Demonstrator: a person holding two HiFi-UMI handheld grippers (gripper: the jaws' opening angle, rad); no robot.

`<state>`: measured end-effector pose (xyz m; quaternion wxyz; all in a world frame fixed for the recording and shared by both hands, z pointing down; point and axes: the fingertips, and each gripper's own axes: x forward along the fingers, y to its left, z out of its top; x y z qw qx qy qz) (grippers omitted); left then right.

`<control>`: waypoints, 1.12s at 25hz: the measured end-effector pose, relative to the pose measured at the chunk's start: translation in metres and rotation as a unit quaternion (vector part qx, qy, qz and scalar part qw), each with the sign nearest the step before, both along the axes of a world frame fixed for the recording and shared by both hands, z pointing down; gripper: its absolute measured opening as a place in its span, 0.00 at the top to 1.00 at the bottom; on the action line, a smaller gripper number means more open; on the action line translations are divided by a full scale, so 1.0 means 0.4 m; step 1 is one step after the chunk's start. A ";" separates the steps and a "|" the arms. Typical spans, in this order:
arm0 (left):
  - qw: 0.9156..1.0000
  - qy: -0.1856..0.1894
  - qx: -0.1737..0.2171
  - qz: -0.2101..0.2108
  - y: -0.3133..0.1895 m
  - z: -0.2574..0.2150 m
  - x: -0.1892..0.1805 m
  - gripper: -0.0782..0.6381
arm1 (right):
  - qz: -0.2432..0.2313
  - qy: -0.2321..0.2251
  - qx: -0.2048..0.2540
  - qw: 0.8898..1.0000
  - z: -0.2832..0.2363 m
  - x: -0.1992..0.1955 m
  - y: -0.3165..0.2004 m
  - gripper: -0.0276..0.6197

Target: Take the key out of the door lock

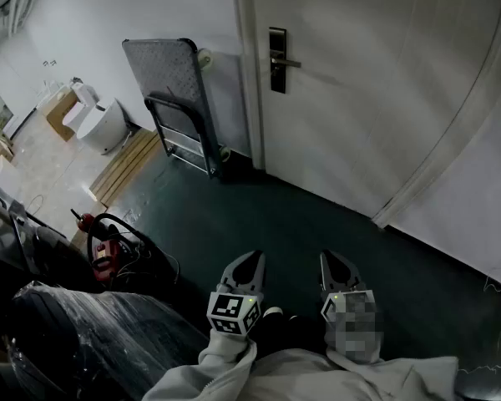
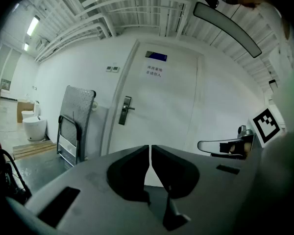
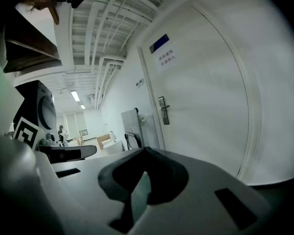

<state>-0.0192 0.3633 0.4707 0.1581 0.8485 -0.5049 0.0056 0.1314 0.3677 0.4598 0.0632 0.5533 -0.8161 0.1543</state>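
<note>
The white door (image 1: 376, 82) is closed, with a dark lock plate and lever handle (image 1: 277, 59) at its left edge. No key can be made out at this distance. The lock (image 2: 124, 110) appears small and far off in the left gripper view, and the lock (image 3: 163, 110) looks just as distant in the right gripper view. My left gripper (image 1: 250, 264) and right gripper (image 1: 337, 264) are held low, side by side, well short of the door. Both are shut, tips touching, with nothing between them: left gripper (image 2: 150, 149), right gripper (image 3: 144, 151).
A folded platform trolley (image 1: 174, 98) leans on the wall left of the door. Further left are a white toilet (image 1: 100, 125) and wooden boards (image 1: 125, 167). A red item with black cables (image 1: 108, 247) and a plastic-wrapped bundle (image 1: 83, 328) lie at my near left.
</note>
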 end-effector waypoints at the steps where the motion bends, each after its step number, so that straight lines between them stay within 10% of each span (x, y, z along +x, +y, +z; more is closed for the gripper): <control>1: 1.000 0.001 0.000 0.001 -0.001 0.000 0.002 0.85 | 0.002 0.000 -0.001 1.000 0.002 0.002 -0.001 0.88; 28: 1.000 0.004 -0.002 0.019 -0.078 0.014 -0.018 0.85 | 0.032 -0.005 -0.008 0.999 0.032 -0.005 -0.066 0.88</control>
